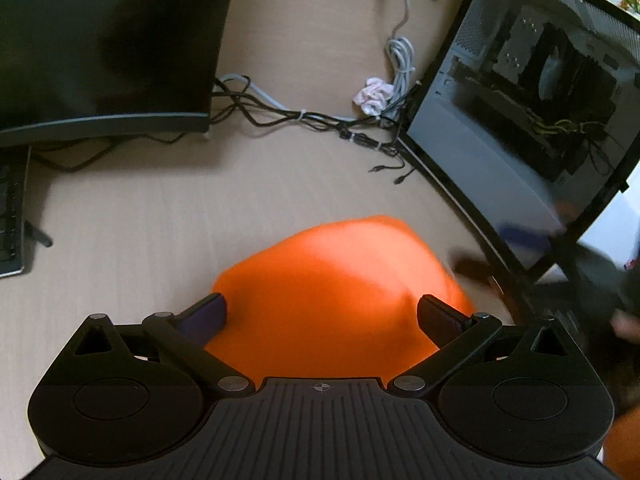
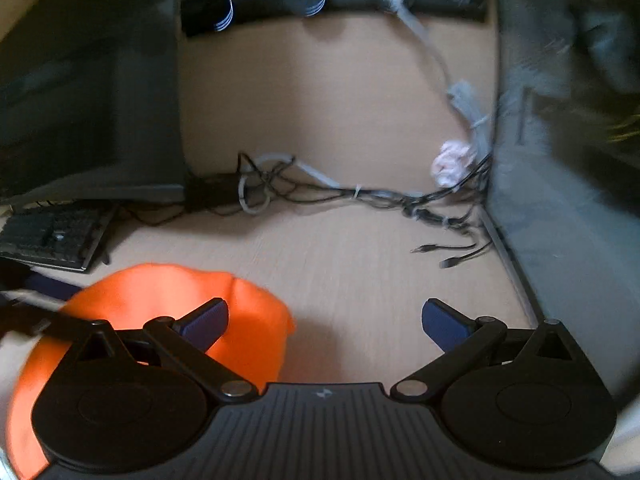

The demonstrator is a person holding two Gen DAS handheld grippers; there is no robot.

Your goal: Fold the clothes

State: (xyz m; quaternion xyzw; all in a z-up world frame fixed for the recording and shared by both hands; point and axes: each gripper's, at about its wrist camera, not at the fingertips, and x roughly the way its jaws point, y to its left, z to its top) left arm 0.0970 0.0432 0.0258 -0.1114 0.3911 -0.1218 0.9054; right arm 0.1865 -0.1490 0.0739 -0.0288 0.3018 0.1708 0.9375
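Item: orange garment [image 1: 332,292], one piece, lying in a rounded, bunched mass on the pale wood-grain desk [image 1: 160,220]. In the left wrist view it filled the space from centre to 6 o'clock; in the right wrist view it sat at 8 o'clock.

Left gripper [image 1: 322,314]: fingers spread wide, released, one to each side of the cloth, grasping nothing. Whether the pads touched the fabric could not be told.

Right gripper [image 2: 324,318]: fingers likewise spread and empty, over bare desk, with the garment's edge behind its left finger [image 2: 206,320].

Step in hand, as a judgement: the lie of the cloth fitted either a garment gathered up awaiting spreading, or one already doubled over into a compact bundle; no crisp folded edge, sleeve or hem could be read to settle it. Any further move would call for finding a true edge or corner of the fabric.

Surroundings: monitor [image 1: 104,48] at 10 o'clock, keyboard [image 2: 52,236] at 9 o'clock, tangled cables [image 1: 304,120] at 12 o'clock, crumpled pale tissue [image 1: 374,96] at 1 o'clock, glass-sided computer case [image 1: 532,100] at 2 o'clock.

Obscured: garment's near portion hidden under both gripper bodies; garment type unreadable; motion blur softened the right side of both views.
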